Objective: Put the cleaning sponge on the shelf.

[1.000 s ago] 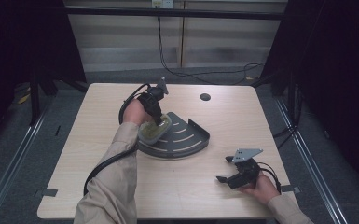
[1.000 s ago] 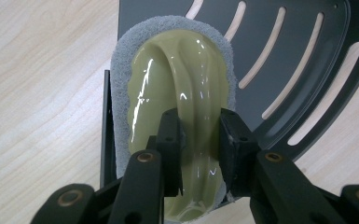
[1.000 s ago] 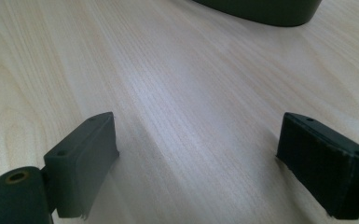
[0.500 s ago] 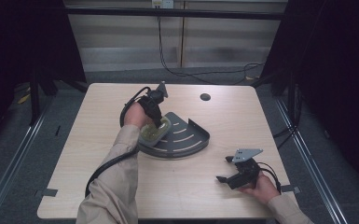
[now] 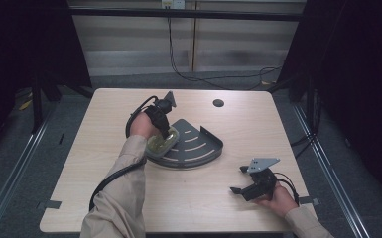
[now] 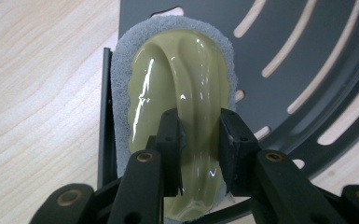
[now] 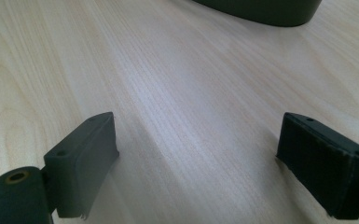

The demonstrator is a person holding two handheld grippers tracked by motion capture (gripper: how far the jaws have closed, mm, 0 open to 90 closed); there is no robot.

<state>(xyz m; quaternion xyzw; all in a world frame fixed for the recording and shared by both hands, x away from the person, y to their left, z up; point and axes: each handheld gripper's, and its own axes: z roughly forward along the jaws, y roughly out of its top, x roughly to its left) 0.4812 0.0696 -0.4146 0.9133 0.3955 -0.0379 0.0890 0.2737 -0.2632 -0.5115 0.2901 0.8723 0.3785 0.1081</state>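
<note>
Left gripper clamped on the olive handle of a grey-padded scrubber, pressed on the slotted dark tray just beyond, right gripper wide open, empty, low over bare wooden table, dark floor around.

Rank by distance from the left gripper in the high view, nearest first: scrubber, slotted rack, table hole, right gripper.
1. scrubber: clamped in the left gripper.
2. slotted rack: under the scrubber, stretching right.
3. table hole: far side, to the right.
4. right gripper: near right edge, resting on the table.
</note>
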